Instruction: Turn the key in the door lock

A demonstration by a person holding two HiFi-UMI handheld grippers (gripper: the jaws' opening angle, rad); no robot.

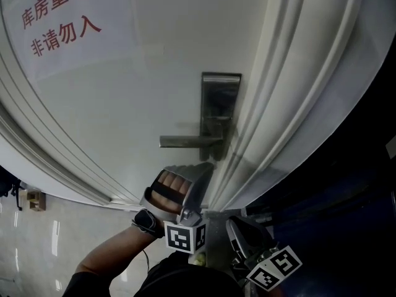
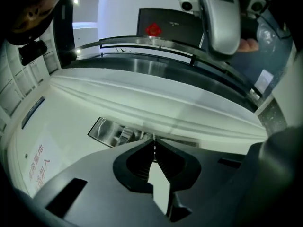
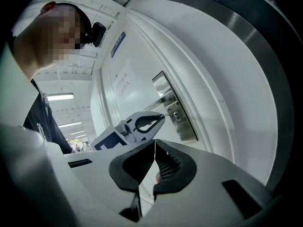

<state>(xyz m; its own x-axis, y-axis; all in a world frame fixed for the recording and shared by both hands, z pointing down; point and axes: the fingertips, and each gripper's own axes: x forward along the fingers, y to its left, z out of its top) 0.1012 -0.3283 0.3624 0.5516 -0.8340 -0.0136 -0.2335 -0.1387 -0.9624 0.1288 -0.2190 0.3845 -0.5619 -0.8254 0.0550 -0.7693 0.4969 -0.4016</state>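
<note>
A steel lock plate (image 1: 220,101) with a lever handle (image 1: 189,141) sits on the white door (image 1: 142,73). In the right gripper view the plate (image 3: 176,109) shows a round key cylinder (image 3: 177,117), and I see no key in it. My left gripper (image 1: 208,164) is shut just below the handle, its tips close to the plate (image 2: 110,132). A thin bright sliver shows at its seam (image 2: 154,140); I cannot tell whether it is a key. My right gripper (image 1: 234,224) hangs lower, by the door edge, shut with nothing visible in it (image 3: 155,144).
Red Chinese characters (image 1: 59,17) are printed on the door's upper left. The white door frame (image 1: 291,91) runs along the right of the lock, with a dark wall (image 1: 359,184) beyond it. A tiled floor (image 1: 55,240) lies at the lower left.
</note>
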